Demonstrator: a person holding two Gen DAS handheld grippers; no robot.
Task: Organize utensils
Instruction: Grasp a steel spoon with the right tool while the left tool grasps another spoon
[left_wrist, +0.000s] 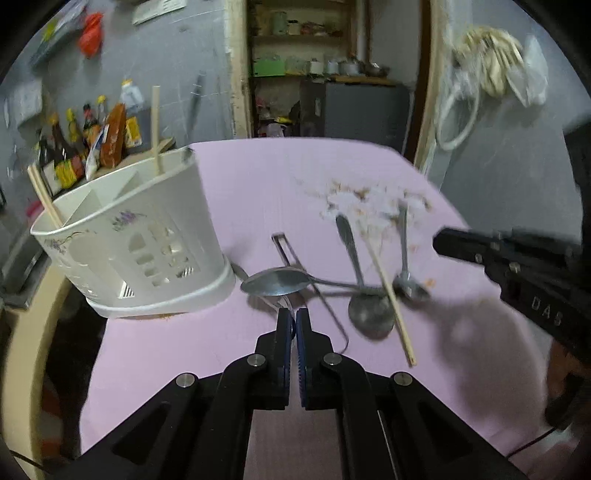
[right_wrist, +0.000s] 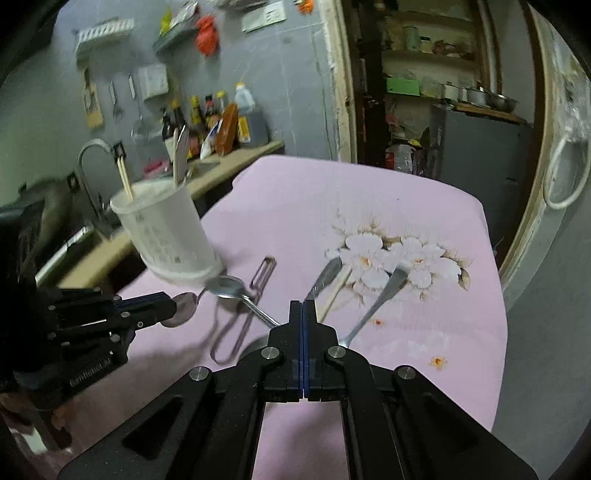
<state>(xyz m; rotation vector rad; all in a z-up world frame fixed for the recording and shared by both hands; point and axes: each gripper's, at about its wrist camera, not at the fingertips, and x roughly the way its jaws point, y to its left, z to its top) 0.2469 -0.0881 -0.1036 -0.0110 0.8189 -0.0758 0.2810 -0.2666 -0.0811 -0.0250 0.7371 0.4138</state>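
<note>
Grey tiled walls and a shelf of sauce bottles (left_wrist: 81, 144) stand behind a worktop (left_wrist: 258, 192) covered in pink cloth with a white flower print. On its left edge sits a white utensil holder (left_wrist: 136, 236) with pierced sides; chopsticks (left_wrist: 46, 199) lean in one of its compartments and a single stick (left_wrist: 156, 129) stands upright in another. Loose utensils lie on the cloth just in front of it: a spoon (left_wrist: 275, 282) with its bowl near the holder's base, a wire-handled peeler (left_wrist: 310, 288) crossing under it, a larger ladle-like spoon (left_wrist: 364, 291), a lone chopstick (left_wrist: 391, 299) lying across that spoon, and a smaller spoon (left_wrist: 406, 266) to the right. The left gripper (left_wrist: 294, 317) hangs above the cloth close to the first spoon's bowl, its jaws closed together with nothing between them. The right gripper (right_wrist: 303, 310) is likewise above the pile of handles, jaws pressed flat against each other and empty. Each gripper shows at the edge of the other's view.
</note>
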